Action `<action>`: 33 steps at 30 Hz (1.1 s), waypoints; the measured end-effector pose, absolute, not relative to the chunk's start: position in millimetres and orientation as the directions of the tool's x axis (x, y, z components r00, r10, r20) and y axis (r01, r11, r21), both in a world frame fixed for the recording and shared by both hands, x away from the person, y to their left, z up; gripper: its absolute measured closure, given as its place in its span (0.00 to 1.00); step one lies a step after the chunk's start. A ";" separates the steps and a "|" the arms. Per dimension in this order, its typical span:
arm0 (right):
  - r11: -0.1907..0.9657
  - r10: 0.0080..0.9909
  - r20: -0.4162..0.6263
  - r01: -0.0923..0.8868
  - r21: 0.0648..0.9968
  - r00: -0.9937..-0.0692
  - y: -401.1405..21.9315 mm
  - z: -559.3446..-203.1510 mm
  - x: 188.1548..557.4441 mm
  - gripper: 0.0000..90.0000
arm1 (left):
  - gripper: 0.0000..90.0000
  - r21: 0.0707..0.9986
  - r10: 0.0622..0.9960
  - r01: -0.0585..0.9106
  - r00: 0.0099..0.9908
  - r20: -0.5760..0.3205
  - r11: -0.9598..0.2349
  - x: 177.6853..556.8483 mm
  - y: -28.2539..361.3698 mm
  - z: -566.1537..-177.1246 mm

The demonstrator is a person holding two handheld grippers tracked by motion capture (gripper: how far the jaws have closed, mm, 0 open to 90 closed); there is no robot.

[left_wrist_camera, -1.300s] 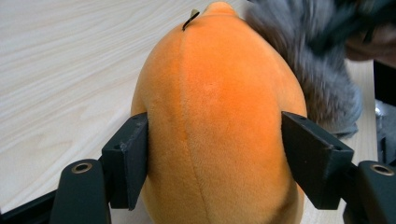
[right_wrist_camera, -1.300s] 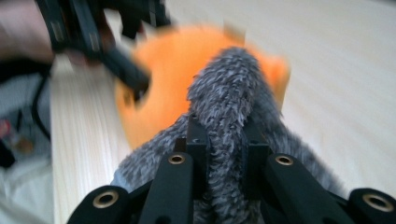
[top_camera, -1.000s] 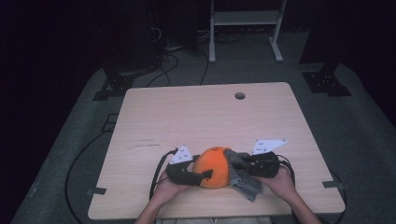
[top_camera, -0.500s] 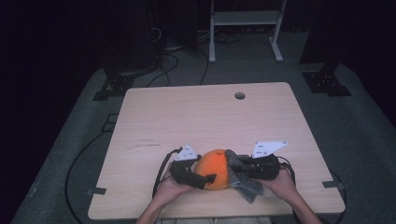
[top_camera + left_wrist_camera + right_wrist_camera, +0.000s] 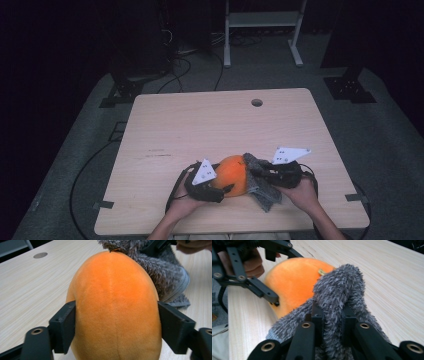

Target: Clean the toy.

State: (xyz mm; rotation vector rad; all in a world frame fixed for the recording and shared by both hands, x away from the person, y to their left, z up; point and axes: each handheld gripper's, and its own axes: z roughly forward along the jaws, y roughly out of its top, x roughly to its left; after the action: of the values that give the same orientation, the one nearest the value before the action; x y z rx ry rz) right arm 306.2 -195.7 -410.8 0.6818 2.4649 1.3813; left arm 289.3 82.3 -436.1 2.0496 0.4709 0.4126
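Clamped between the left gripper's (image 5: 116,325) jaws, the orange plush (image 5: 115,307) could be squeezed out if the grey fuzzy cloth (image 5: 337,297), pinched in the right gripper's (image 5: 329,315) closed jaws, is tugged.

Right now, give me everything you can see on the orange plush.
The orange plush is a smooth, egg-shaped soft toy with short velvety fabric and a faint seam down its middle. A small stub sticks out at its far tip. It lies near the front edge of the wooden table. The left claw straddles it, its jaws having just been closing, pads against both flanks. A fuzzy grey cloth, pinched in the right claw, leans against its far end.
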 end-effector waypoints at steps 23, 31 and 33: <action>0.440 0.519 0.018 0.285 0.852 -0.855 -197.9 -409.1 310.1 0.86 | 0.15 0.877 0.505 0.229 0.863 0.018 -0.422 296.9 85.8 -434.9; 0.413 0.431 -0.035 0.163 0.896 -0.902 -174.5 -387.9 289.8 0.86 | 0.32 0.859 0.452 0.099 0.877 0.164 -0.503 284.0 75.9 -432.5; 0.459 0.449 -0.074 0.158 0.875 -0.891 -167.3 -391.8 290.0 0.86 | 0.32 0.849 0.433 0.076 0.881 0.188 -0.523 280.7 74.1 -429.9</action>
State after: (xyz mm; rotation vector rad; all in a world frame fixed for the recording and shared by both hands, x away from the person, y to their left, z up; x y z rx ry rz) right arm 290.0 -167.3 -391.8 0.5183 2.4173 1.4031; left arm 280.7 74.1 -429.9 2.0905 0.3671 0.4723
